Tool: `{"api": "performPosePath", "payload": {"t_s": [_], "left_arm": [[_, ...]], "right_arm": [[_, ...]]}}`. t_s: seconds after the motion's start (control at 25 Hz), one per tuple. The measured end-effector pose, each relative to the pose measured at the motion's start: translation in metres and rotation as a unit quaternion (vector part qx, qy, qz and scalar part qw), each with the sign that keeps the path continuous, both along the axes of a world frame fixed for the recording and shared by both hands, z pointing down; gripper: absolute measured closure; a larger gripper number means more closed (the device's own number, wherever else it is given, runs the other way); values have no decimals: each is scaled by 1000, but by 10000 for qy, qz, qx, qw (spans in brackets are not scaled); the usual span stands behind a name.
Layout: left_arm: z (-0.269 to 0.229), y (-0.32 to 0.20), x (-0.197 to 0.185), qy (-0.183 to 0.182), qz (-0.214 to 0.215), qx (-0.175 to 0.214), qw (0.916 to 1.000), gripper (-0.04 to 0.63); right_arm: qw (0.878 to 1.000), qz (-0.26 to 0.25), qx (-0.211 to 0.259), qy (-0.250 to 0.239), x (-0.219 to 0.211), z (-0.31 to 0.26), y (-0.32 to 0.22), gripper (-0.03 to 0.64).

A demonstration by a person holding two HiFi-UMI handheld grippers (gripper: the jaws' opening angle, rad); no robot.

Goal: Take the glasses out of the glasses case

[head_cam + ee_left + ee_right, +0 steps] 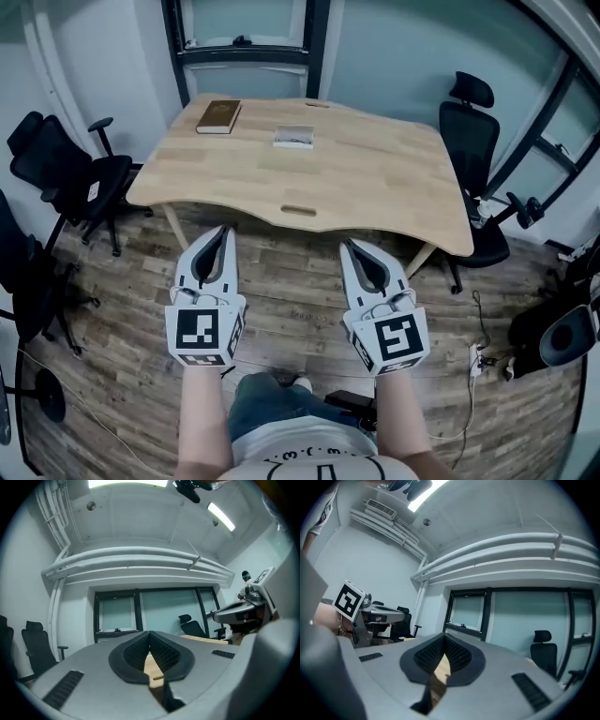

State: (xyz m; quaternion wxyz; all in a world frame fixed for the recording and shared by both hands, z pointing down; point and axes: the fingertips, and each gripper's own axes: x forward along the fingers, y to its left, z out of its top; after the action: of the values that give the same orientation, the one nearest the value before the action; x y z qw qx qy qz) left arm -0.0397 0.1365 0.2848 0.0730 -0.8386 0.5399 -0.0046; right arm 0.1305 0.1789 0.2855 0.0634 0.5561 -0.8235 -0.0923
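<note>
A brown flat case (217, 116) lies at the far left of the wooden table (375, 178). To its right rests a small pale item (293, 137), too small to make out. My left gripper (223, 230) and right gripper (346, 243) hang side by side over the floor, short of the table's near edge. Both are level and point at the table. In the left gripper view the left gripper (150, 633) has its jaw tips together with nothing between them. The right gripper (443, 636) is likewise shut and empty in the right gripper view.
Black office chairs stand to the left (66, 173) and right (473, 141) of the table. A power strip with cables (478, 361) lies on the wooden floor at the right. Behind the table is a dark-framed window (246, 47).
</note>
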Motion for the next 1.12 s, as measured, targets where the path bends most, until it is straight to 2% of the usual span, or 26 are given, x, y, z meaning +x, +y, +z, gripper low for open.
{"api": "performPosePath", "payload": {"t_s": [0.28, 0.48, 0.96, 1.12], "left_arm": [[6, -52, 21, 62, -66, -46, 9999, 580], [16, -116, 41, 11, 108, -37, 9999, 580], [36, -376, 37, -98, 590, -302, 9978, 580], [39, -445, 37, -78, 828, -382, 9958, 580]], "right_arm": [[9999, -121, -22, -31, 21, 11, -46, 606], [10000, -52, -60, -3, 31, 20, -109, 606], [9988, 257, -419, 14, 15, 44, -354, 606], [9976, 429, -541, -90, 14, 46, -421, 604]]}}
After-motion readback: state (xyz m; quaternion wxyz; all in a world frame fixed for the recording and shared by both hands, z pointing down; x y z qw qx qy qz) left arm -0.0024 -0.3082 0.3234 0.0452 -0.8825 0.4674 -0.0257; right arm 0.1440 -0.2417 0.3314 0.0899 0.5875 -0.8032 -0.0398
